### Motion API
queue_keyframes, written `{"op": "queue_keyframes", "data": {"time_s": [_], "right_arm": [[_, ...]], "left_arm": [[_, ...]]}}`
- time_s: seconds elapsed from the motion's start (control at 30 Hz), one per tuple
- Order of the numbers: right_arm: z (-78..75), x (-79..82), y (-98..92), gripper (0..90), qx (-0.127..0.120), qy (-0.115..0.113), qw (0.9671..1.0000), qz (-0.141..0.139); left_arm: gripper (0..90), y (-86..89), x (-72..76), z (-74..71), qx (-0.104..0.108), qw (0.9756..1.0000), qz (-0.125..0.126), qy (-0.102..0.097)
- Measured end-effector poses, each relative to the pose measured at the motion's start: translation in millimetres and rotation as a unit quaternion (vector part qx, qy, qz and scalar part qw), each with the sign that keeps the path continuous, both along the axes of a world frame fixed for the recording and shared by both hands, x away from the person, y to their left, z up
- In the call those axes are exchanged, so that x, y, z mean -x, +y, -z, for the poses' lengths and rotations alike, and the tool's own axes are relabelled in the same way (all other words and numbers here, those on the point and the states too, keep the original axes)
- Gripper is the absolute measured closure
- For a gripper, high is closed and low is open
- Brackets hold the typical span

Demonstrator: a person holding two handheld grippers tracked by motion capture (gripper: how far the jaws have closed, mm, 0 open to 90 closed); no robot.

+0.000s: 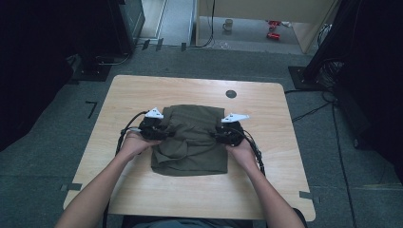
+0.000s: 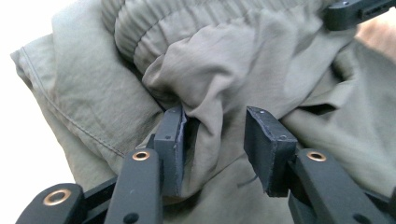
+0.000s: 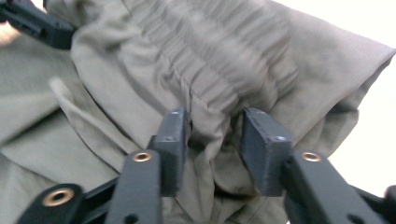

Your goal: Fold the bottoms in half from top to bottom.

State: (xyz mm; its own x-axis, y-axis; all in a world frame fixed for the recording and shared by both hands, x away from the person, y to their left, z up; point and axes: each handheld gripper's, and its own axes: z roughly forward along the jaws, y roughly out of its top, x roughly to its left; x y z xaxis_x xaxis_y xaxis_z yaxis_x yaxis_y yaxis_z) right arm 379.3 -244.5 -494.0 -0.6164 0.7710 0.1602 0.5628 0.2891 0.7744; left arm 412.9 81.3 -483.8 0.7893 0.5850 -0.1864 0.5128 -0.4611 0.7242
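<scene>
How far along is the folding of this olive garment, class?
Done: the olive garment lies partly folded on the table. In hand: the left claw and right claw each pinch a bunch of fabric near the elastic waistband. Left: probably finishing and flattening the fold.

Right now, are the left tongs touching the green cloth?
Touching. In the left gripper view, a fold of the cloth bunches between the left tongs, pressed against the left-hand jaw.

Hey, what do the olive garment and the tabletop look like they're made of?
The olive garment looks like thin woven fabric, maybe cotton or a nylon blend: matte, softly creased, with a gathered elastic waistband and stitched seams. The tabletop looks like light wood or wood-grain laminate, smooth with a faint sheen; which one is unclear.
</scene>
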Motion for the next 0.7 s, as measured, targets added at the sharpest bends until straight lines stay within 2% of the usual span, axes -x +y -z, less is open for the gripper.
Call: {"op": "queue_keyframes", "data": {"time_s": [0.13,0.23,0.3,0.4,0.57,0.67,0.7], "right_arm": [[-8.5,-1.1,-4.1,54.7,-0.007,0.006,1.0000,0.001],[-13.8,-2.6,-8.5,57.4,-0.009,0.001,1.0000,0.003],[-18.0,-4.6,-11.1,62.2,-0.013,-0.003,0.9999,0.008],[-23.6,-9.8,-14.3,71.7,-0.017,0.004,0.9998,0.009],[-29.2,-22.6,-15.0,84.1,0.006,-0.008,0.9996,0.028],[-28.4,-34.5,-16.8,88.1,0.003,-0.006,0.9991,0.042],[-26.8,-38.7,-16.9,88.9,0.003,-0.001,0.9989,0.046]], "left_arm": [[57.6,7.9,1.0,-12.3,0.021,0.9995,-0.009,-0.023],[57.6,12.3,-2.0,-16.1,0.028,0.9988,-0.015,-0.036],[58.8,14.3,-7.6,-16.8,0.035,0.9988,-0.020,-0.026],[62.4,16.3,-16.2,-18.9,0.041,0.9986,-0.029,-0.016],[74.1,14.6,-38.4,-20.5,0.014,0.9992,-0.036,-0.006],[78.5,12.1,-54.8,-18.1,0.002,0.9993,-0.031,0.019],[80.5,10.9,-58.5,-17.4,0.001,0.9993,-0.031,0.020]]}}
